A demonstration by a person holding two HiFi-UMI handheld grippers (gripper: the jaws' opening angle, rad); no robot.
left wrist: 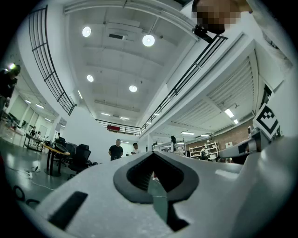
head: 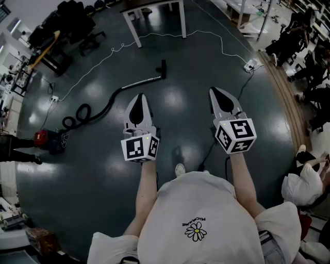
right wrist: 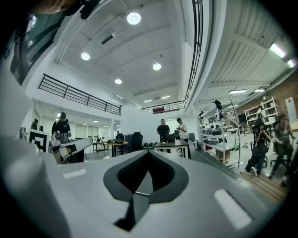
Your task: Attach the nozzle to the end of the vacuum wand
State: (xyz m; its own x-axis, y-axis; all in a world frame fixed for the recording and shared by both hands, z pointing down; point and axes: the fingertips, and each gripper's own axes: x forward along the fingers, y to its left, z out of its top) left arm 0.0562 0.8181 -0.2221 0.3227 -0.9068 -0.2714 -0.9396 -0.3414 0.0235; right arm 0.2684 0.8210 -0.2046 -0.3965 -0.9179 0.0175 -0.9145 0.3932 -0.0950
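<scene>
Stands on a broad, dark, glossy floor (head: 170,111), looking steeply down past a white shirt (head: 206,216). Faces a white table (head: 181,15) at the far end, with only its legs and front edge in frame. Sees a thin white cable (head: 206,32) snaking across the far floor to a power strip (head: 251,64) at the far right. Finds a black hose (head: 105,105) flat on the floor, looped at the left and running right and farther away into the vacuum wand (head: 142,81). Holds out the left gripper (head: 139,97) and the right gripper (head: 213,91) side by side on the near side, well apart from each other and well short of the wand, each with a marker cube at its near end. Shows both pairs of jaws closed tip to tip in the gripper views, with nothing between them. Has the nozzle (head: 163,69), a short black piece, lying on the floor at the wand's far right end, set crosswise to it, between the grippers and the table. Cannot tell whether nozzle and wand merely touch or are joined.
</scene>
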